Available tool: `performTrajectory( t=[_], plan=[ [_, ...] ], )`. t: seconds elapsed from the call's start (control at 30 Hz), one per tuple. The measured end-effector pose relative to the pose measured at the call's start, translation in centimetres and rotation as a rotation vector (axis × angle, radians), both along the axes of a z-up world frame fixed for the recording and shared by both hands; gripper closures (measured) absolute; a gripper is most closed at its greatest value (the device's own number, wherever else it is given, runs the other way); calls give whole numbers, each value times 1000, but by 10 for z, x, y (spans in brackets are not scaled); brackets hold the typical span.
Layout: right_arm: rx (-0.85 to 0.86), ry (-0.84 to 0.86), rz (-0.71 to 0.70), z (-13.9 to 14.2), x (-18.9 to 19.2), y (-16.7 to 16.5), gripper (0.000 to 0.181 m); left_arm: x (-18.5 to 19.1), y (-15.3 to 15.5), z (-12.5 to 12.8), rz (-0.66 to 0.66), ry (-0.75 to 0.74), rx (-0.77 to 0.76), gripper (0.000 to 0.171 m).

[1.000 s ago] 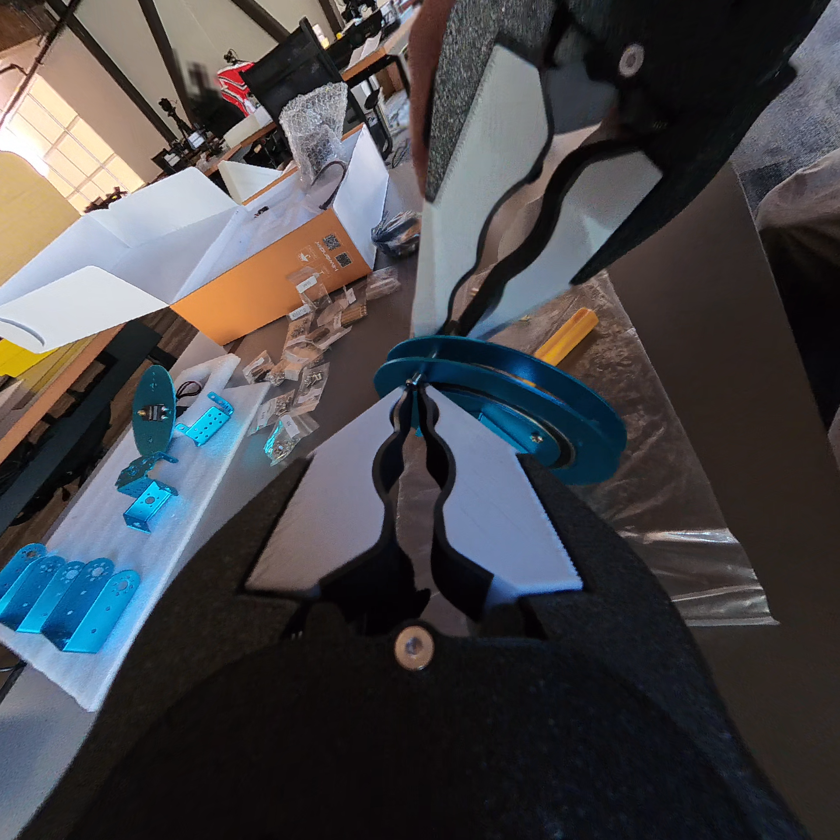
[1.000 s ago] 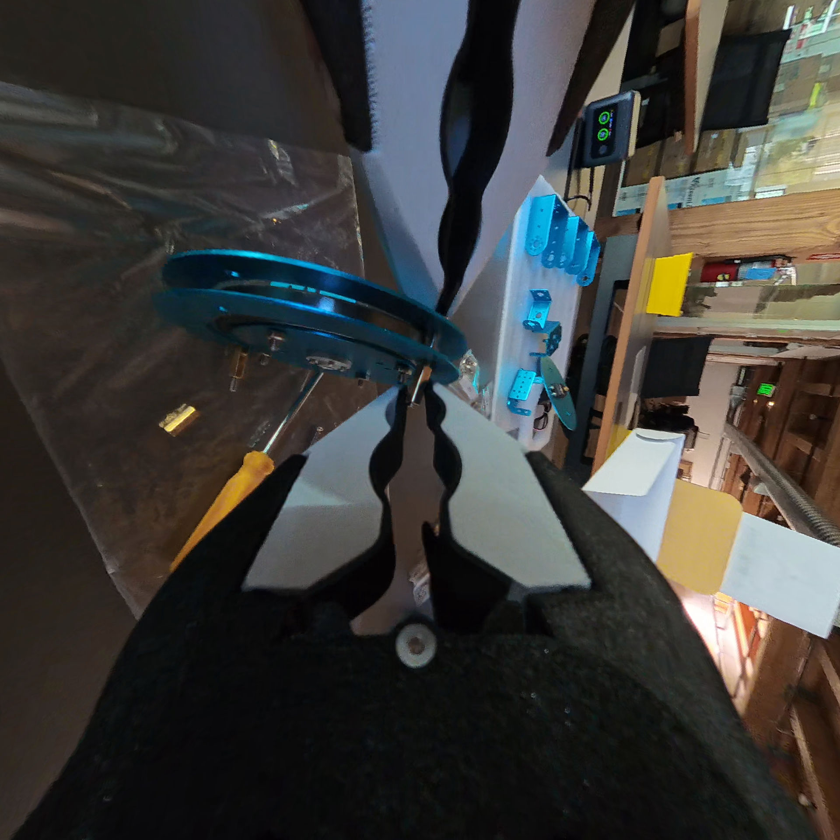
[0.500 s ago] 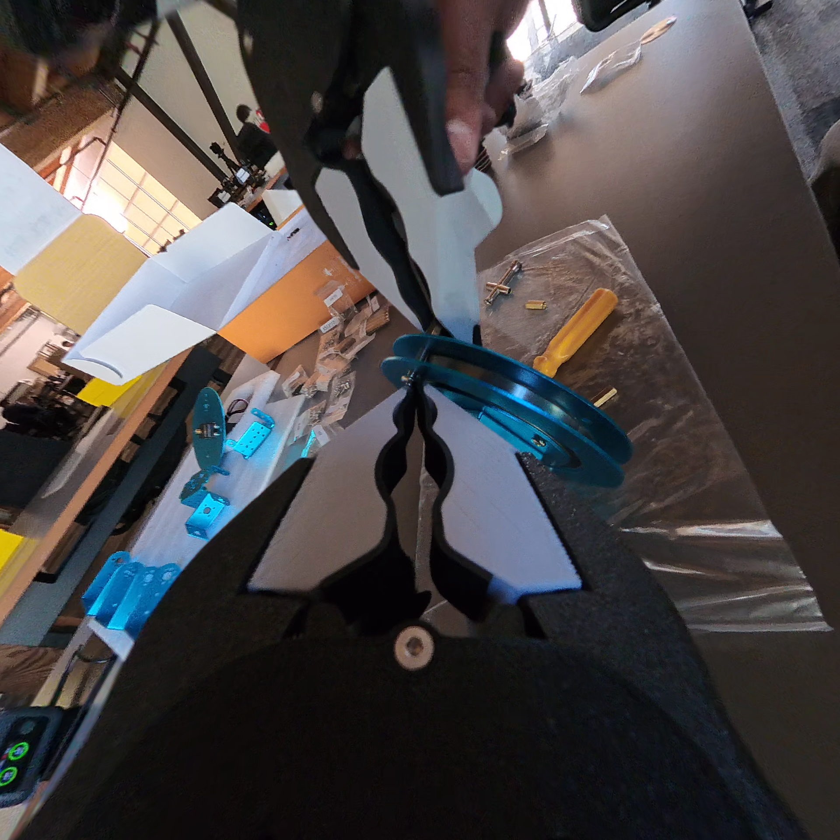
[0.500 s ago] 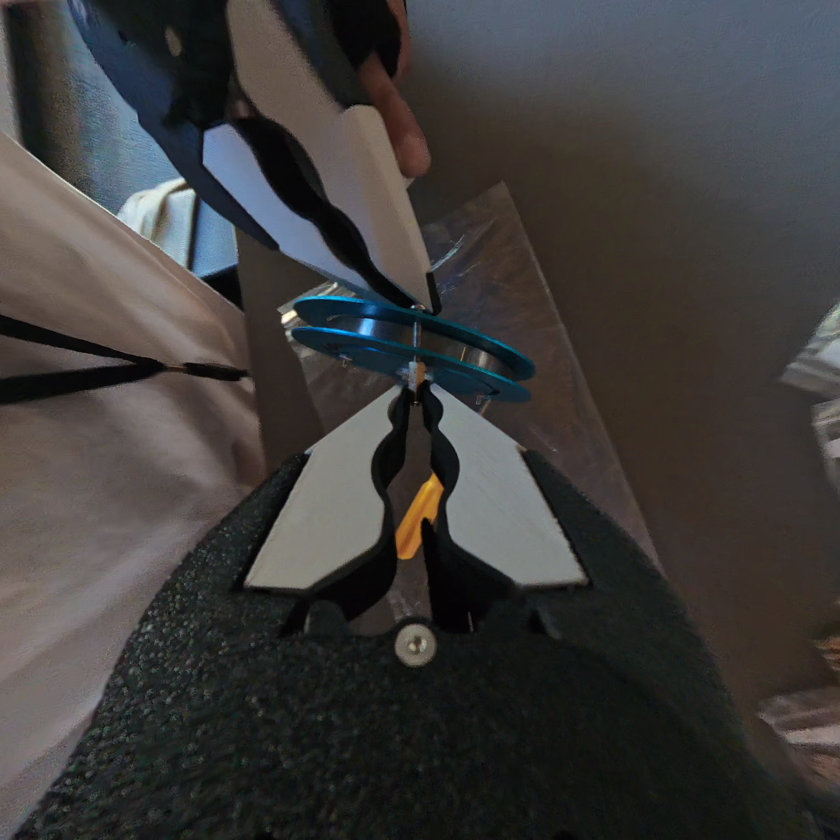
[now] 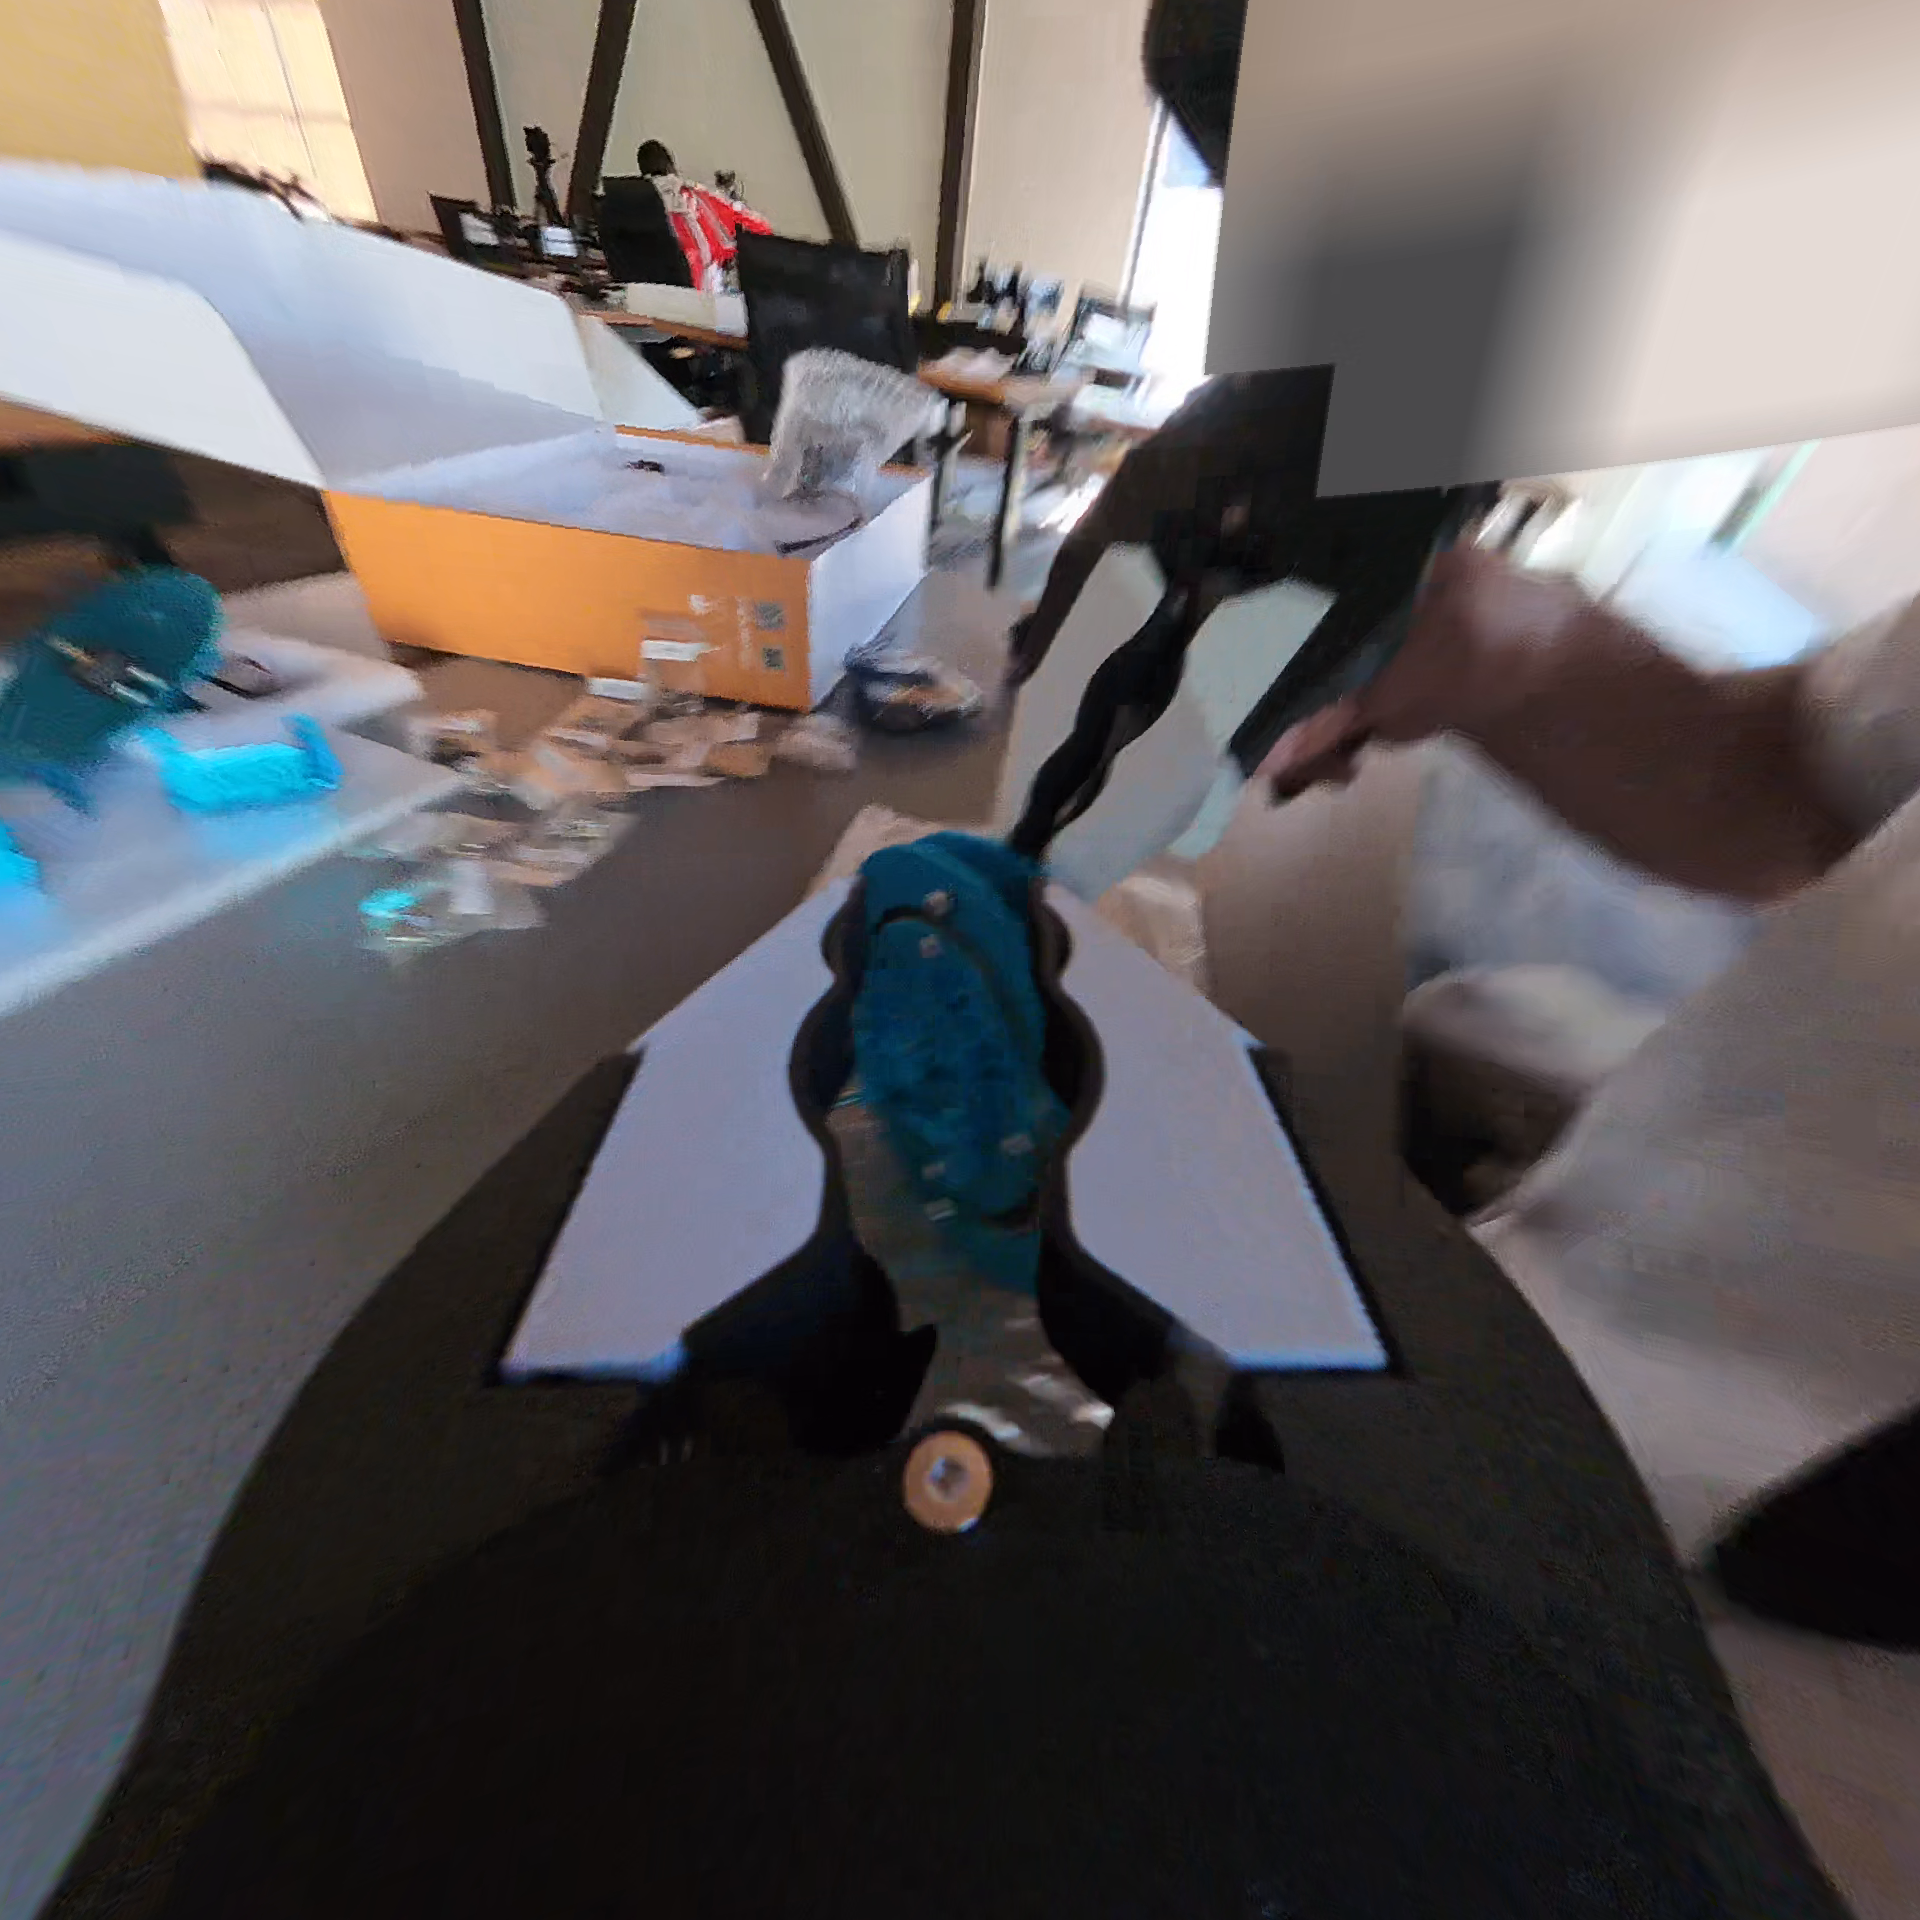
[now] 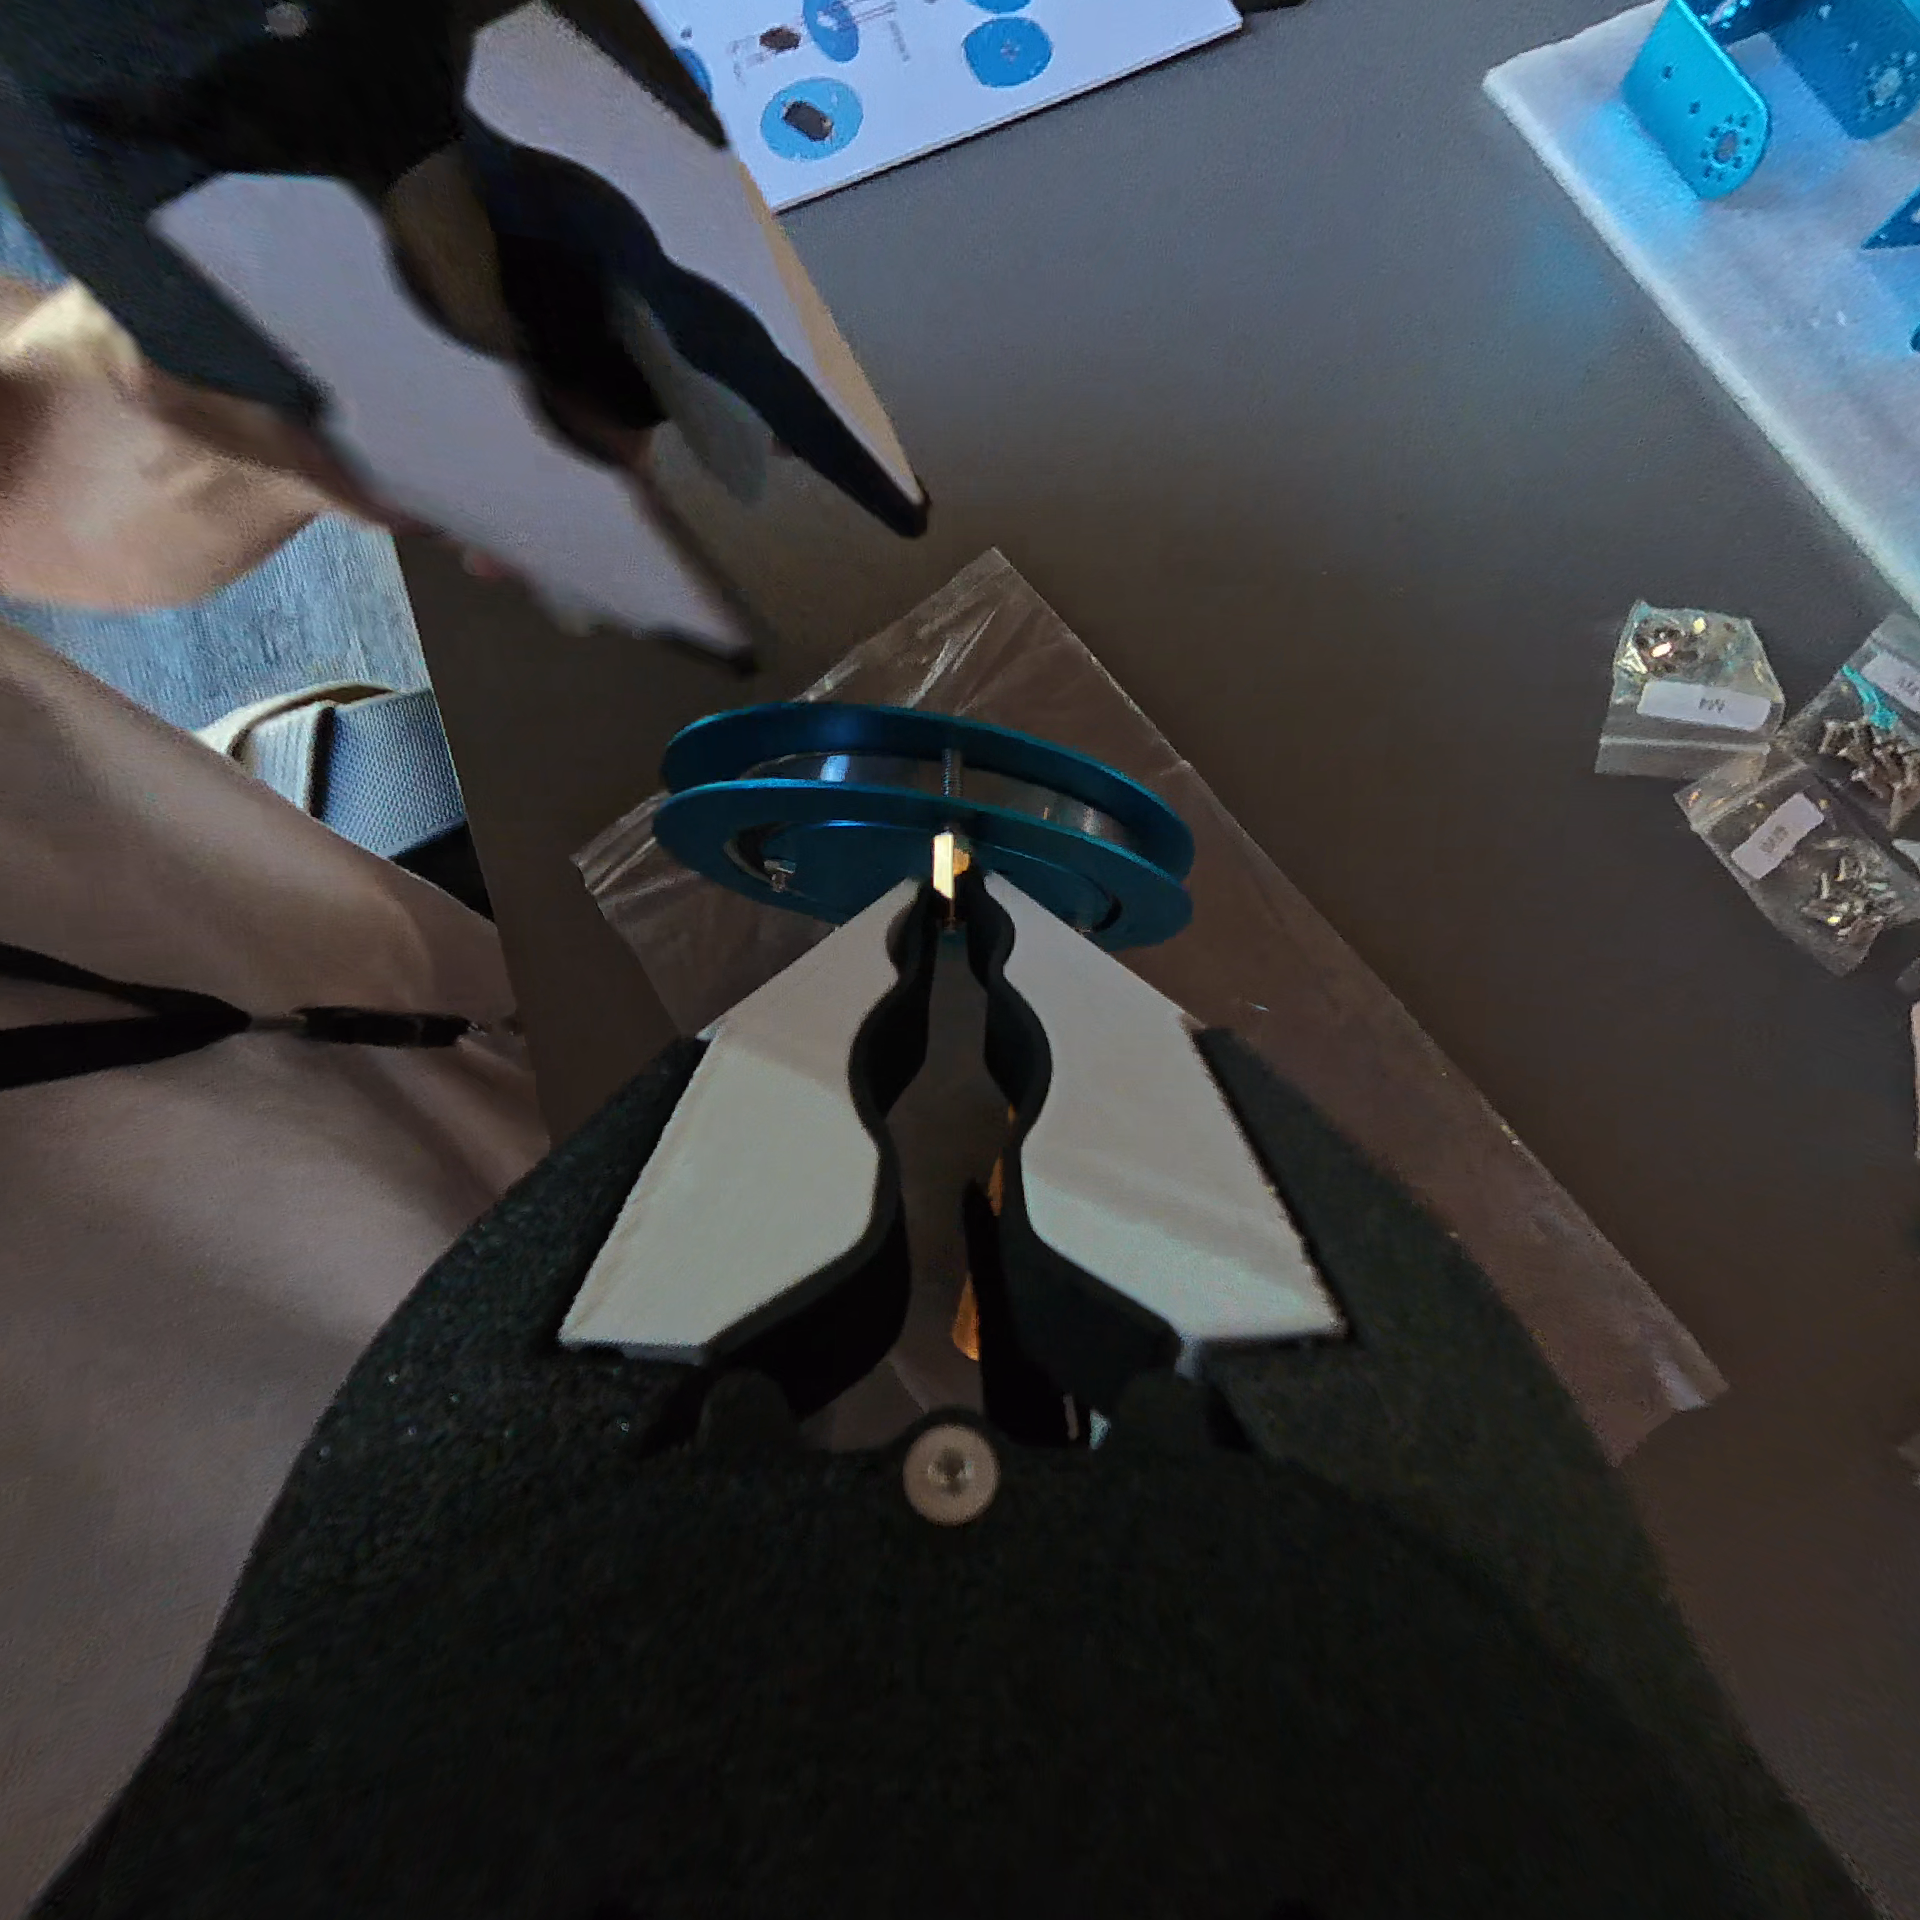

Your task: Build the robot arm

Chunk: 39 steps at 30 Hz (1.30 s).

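Note:
A blue double-disc assembly (image 6: 914, 821) is held above a clear plastic bag (image 6: 1351, 1039) on the dark table. My right gripper (image 6: 948, 904) is shut on a brass standoff (image 6: 945, 868) at the disc's near rim. My left gripper (image 6: 826, 587) is open above and to the left of the disc, apart from it. In the blurred left wrist view, the disc (image 5: 956, 1039) shows through the gap of my open left gripper (image 5: 951, 904). There the right gripper (image 5: 1029, 842) meets the disc's far edge, held by a hand (image 5: 1558, 707).
A yellow screwdriver handle (image 6: 971, 1320) lies on the bag under my right gripper. Small screw bags (image 6: 1683, 696) lie to the right, blue brackets (image 6: 1714, 135) on white foam beyond. A printed sheet (image 6: 935, 62) and an orange-and-white box (image 5: 582, 592) are farther off. Beige clothing (image 6: 208, 1143) fills the left.
My left gripper has opened, let go of the disc's rim and drawn back. My right gripper keeps its hold on the standoff. Both views have swung round.

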State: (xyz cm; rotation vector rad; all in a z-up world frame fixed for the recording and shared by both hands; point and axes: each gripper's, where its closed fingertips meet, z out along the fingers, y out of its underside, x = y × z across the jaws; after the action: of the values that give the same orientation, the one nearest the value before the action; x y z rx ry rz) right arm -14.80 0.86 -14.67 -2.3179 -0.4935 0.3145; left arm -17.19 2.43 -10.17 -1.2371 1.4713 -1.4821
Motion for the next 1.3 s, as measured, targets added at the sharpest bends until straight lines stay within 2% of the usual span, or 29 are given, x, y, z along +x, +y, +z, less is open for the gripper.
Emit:
performTrajectory(
  t=[0.03, 0.07, 0.13, 0.2, 0.33, 0.47, 0.63, 0.77, 0.87, 1.0, 1.07, 1.17, 1.3],
  plan=[
    [2, 15, -21, 0, 0, 1, 178, 0, -8, 4, -6, 7, -69, 126],
    [10, 21, -40, 1, 0, 2, 178, 2, -11, 1, 30, 27, -68, 111],
    [27, 28, -75, 1, 0, 4, 178, 8, -12, -9, 143, 63, 73, 104],
    [43, 39, -73, 2, -2, 4, 178, 13, -15, -20, 186, 121, 196, 111],
    [69, 22, -67, 2, -2, 5, 178, 19, -14, -22, 187, 139, 230, 137],
    [122, -101, -97, 1, 5, 10, 178, 25, -7, -28, 189, 199, 219, 140],
    [156, -19, -117, 2, 3, 10, 178, 26, -5, -31, 210, 275, 215, 149],
    [217, -61, -75, 3, 1, 6, 176, 29, -6, -34, 228, 311, 286, 157],
    [220, -53, -95, 4, 4, 4, 175, 32, -7, -34, 230, 324, 241, 159],
    [263, -104, -172, 8, 8, 2, 173, 36, -8, -34, 259, 346, 267, 161],
    [265, -128, -216, 7, 9, 2, 172, 36, -8, -34, 277, 353, 281, 161],
    [222, -62, -263, 6, 8, 2, 173, 35, -8, -34, 276, 347, 275, 161],
    [202, -155, -261, 2, 11, 1, 177, 34, -10, -34, 282, 348, 297, 161]
  ],
)
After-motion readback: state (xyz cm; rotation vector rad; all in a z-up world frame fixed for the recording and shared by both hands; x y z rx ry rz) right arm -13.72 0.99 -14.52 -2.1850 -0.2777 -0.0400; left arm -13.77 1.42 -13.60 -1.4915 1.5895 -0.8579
